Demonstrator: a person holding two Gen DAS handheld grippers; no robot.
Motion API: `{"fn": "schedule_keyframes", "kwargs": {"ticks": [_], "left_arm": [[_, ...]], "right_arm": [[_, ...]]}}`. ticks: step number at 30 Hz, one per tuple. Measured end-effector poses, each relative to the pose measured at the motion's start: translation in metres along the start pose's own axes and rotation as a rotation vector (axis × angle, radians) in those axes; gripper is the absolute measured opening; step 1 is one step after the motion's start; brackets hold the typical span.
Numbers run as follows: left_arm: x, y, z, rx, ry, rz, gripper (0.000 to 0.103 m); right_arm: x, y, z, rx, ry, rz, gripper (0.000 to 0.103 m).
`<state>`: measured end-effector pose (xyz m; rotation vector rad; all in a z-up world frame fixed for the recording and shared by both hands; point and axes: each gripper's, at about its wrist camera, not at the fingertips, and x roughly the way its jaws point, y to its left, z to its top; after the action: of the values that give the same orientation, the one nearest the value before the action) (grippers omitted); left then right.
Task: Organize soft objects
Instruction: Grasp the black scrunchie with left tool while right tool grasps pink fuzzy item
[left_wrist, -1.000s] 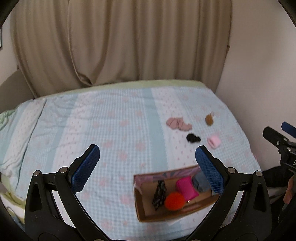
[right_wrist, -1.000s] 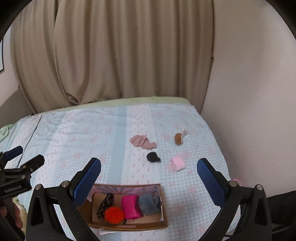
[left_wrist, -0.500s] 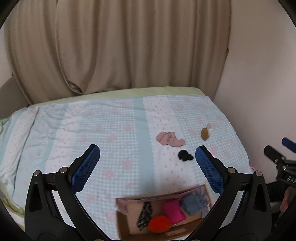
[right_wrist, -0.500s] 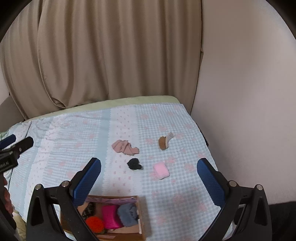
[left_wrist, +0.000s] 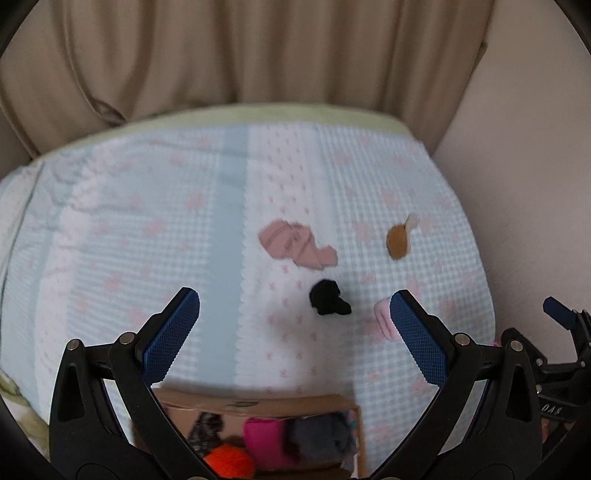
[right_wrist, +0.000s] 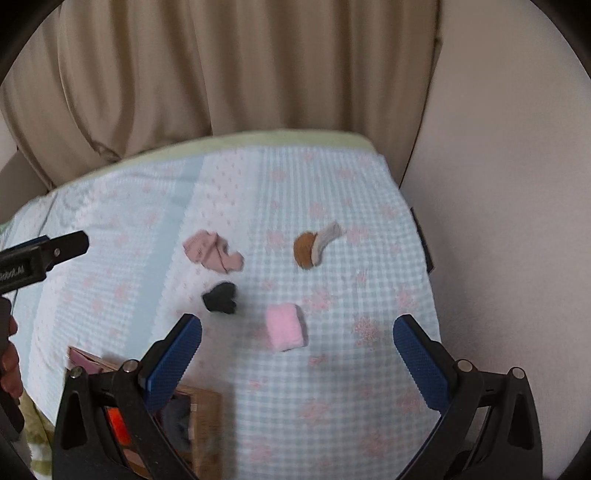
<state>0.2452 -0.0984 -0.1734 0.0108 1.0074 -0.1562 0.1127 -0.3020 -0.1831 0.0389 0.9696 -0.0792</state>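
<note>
Beige curtain (left_wrist: 258, 55) hangs in folds behind bed, spans most of background in both views. Plain off-white wall (right_wrist: 517, 184) on right, meets curtain edge. Bedspread (left_wrist: 147, 221) light blue and white check, pink flower print, lengthwise stripes of plain blue and dotted white. Pale green sheet edge (left_wrist: 295, 112) shows along far side of bed, under curtain hem. Dark strip (right_wrist: 421, 236) at gap between bed and wall; cannot tell what it is.
</note>
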Motion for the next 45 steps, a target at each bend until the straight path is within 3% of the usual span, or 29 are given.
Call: {"fn": "schedule_keyframes", "kwargs": {"ticks": [8,13,23,26,28,31,33,35,38,45], "left_arm": [[0.113,-0.034,-0.004,0.0,0.188,-0.008,0.103],[0.174,-0.048,-0.013,0.021,0.256,-0.033,0.101],[0.275,-0.06,-0.05,0.109,0.386,-0.037,0.079],[0.291,-0.06,-0.054,0.121,0.406,-0.034,0.068],[0.301,-0.059,-0.056,0.12,0.43,-0.028,0.066],[0.311,-0.056,-0.059,0.097,0.446,-0.034,0.059],[0.31,-0.058,-0.059,0.109,0.442,-0.029,0.038],[0.307,-0.056,-0.058,0.108,0.44,-0.03,0.026],[0.306,-0.049,-0.052,0.069,0.446,-0.048,0.02],[0.293,-0.041,-0.038,0.043,0.409,-0.073,0.019]], "right_arm": [[0.088,-0.019,-0.008,-0.025,0.116,0.046,0.103],[0.133,-0.018,-0.02,-0.038,0.144,0.066,0.103],[0.208,0.009,-0.053,-0.12,0.184,0.123,0.099],[0.221,0.013,-0.056,-0.122,0.192,0.125,0.094],[0.228,0.014,-0.056,-0.126,0.2,0.116,0.089],[0.24,0.015,-0.055,-0.118,0.226,0.109,0.071],[0.245,0.017,-0.055,-0.117,0.242,0.1,0.05],[0.246,0.019,-0.052,-0.119,0.248,0.09,0.044],[0.244,0.022,-0.049,-0.113,0.242,0.083,0.043],[0.232,0.017,-0.037,-0.075,0.211,0.079,0.042]]}}
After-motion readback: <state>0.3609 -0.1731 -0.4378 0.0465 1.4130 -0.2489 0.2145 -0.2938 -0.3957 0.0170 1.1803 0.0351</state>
